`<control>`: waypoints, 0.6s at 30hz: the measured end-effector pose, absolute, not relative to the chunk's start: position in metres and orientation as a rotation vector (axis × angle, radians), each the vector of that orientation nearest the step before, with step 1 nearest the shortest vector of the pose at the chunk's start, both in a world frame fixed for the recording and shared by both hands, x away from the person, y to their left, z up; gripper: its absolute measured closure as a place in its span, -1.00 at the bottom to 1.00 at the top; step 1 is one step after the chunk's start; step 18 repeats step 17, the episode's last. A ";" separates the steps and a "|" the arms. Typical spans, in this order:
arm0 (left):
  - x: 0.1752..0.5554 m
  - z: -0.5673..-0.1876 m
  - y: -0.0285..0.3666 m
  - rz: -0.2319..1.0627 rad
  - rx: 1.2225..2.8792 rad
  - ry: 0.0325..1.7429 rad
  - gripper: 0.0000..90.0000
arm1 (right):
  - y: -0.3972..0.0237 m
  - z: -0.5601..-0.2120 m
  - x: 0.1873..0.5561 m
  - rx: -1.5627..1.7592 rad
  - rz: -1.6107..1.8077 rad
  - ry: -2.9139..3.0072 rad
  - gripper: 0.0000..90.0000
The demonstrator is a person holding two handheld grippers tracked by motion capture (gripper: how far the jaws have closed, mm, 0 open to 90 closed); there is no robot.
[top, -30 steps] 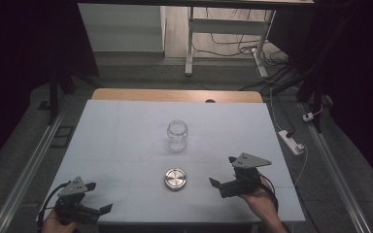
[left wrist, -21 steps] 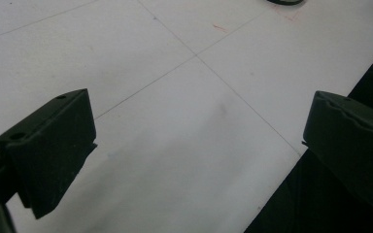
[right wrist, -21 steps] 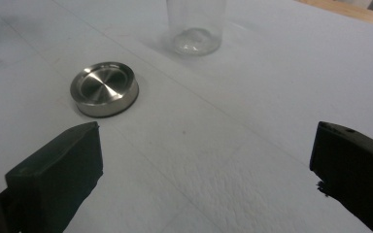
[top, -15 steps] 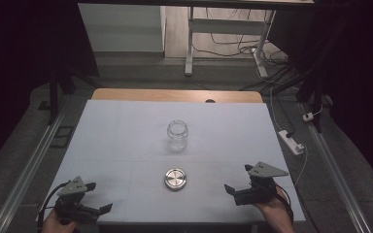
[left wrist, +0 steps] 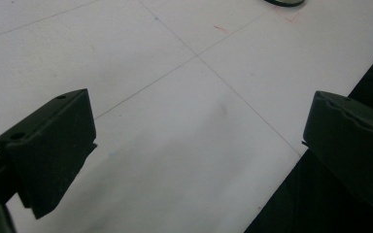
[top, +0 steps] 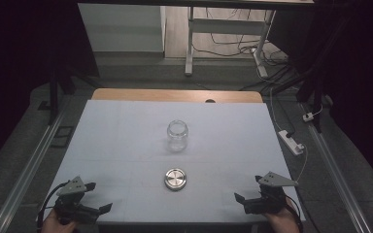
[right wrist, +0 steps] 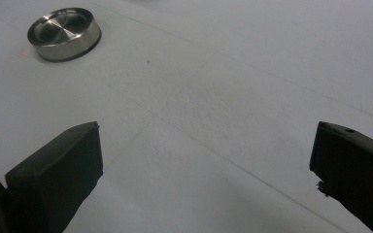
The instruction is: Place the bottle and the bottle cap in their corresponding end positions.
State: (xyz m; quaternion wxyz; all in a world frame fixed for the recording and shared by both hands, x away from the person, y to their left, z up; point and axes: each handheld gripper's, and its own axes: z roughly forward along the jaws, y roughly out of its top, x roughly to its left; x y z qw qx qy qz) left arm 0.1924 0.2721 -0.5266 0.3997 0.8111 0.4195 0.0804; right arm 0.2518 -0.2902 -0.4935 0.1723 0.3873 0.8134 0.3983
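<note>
A clear glass jar (top: 178, 135) stands upright and lidless in the middle of the white table (top: 126, 126). Its round metal lid (top: 176, 178) (right wrist: 64, 33) lies flat on the table a little nearer to me. My left gripper (top: 99, 201) (left wrist: 199, 150) rests open at the table's near left corner, with nothing between its jaws. Over by the near right corner my right gripper (top: 239, 201) (right wrist: 204, 170) is open and empty too, pointing left toward the lid. A hand holds each gripper from below.
A white power strip (top: 291, 141) with its cable lies off the table's right edge. Beyond the far wooden edge (top: 175, 95) is a dark floor with cables and a white frame leg (top: 189, 43). Metal rails run along both sides.
My right gripper has pulled back from beside the lid toward the near right corner of the table. The left gripper, jar and lid stay in place.
</note>
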 end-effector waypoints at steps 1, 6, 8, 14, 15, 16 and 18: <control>0.192 -0.527 0.272 0.204 2.052 1.062 -1.00 | -0.292 -0.495 0.251 1.114 1.132 2.307 -1.00; 0.192 -0.527 0.272 0.205 2.051 1.065 -1.00 | -0.297 -0.496 0.248 1.146 1.134 2.295 -1.00; 0.192 -0.527 0.272 0.204 2.051 1.068 -1.00 | -0.299 -0.495 0.247 1.155 1.130 2.296 -1.00; 0.192 -0.527 0.271 0.209 2.060 1.068 -1.00 | -0.300 -0.496 0.246 1.172 1.123 2.290 -1.00; 0.193 -0.527 0.271 0.208 2.061 1.068 -1.00 | -0.300 -0.496 0.246 1.173 1.118 2.292 -1.00; 0.193 -0.527 0.271 0.205 2.060 1.068 -1.00 | -0.299 -0.496 0.246 1.172 1.113 2.295 -1.00; 0.193 -0.527 0.271 0.201 2.057 1.068 -1.00 | -0.299 -0.496 0.246 1.174 1.107 2.298 -1.00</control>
